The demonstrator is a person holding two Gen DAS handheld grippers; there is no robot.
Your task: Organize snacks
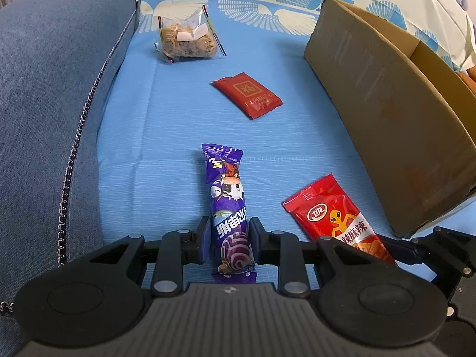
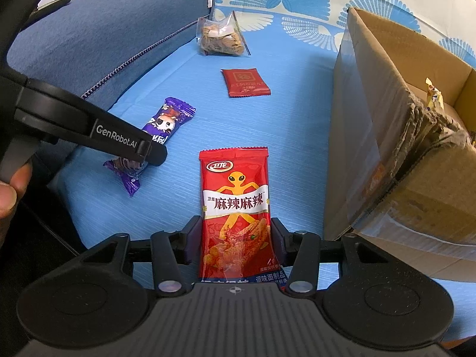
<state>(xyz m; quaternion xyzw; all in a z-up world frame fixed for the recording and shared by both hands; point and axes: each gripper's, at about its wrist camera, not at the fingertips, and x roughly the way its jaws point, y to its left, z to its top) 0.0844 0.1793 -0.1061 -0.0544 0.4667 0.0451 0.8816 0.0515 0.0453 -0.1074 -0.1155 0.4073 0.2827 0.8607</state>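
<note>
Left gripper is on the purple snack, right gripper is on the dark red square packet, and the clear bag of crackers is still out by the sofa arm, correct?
Not quite. The right gripper is on the red spicy-strip packet, as the right wrist view shows; the dark red square packet lies untouched farther off. The left gripper is on the purple snack, and the clear bag of crackers is near the sofa arm.

The left claw pinches a purple snack wrapper between its fingers; the right claw grips a red spicy-strip packet likewise.
</note>
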